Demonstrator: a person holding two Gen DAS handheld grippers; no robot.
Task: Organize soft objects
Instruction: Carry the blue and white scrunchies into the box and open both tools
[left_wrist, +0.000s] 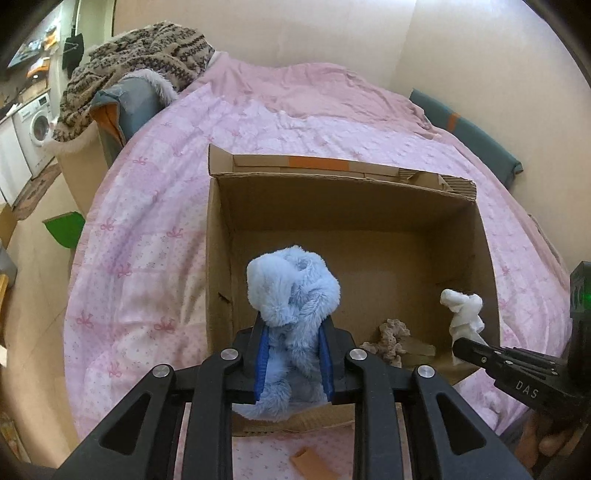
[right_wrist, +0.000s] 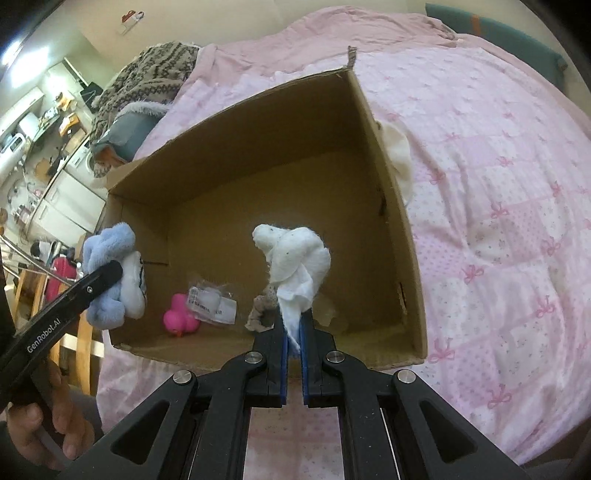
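My left gripper (left_wrist: 293, 332) is shut on a fluffy blue soft toy (left_wrist: 291, 286) and holds it over the near left part of an open cardboard box (left_wrist: 332, 192). It also shows in the right wrist view (right_wrist: 110, 273). My right gripper (right_wrist: 293, 317) is shut on a white cloth (right_wrist: 295, 258) and holds it over the box (right_wrist: 236, 122), near its right wall. The cloth shows in the left wrist view (left_wrist: 463, 310). Inside the box lie a beige crinkled soft piece (left_wrist: 391, 338), a pink rubber duck (right_wrist: 179, 315) and a clear packet (right_wrist: 212, 299).
The box stands on a bed with a pink bow-print cover (left_wrist: 147, 240). A patterned knit blanket (left_wrist: 140, 62) lies on a blue-grey chair at the bed's far left. A white fabric (right_wrist: 400, 158) lies outside the box's right wall. A cardboard scrap (left_wrist: 308, 461) lies in front.
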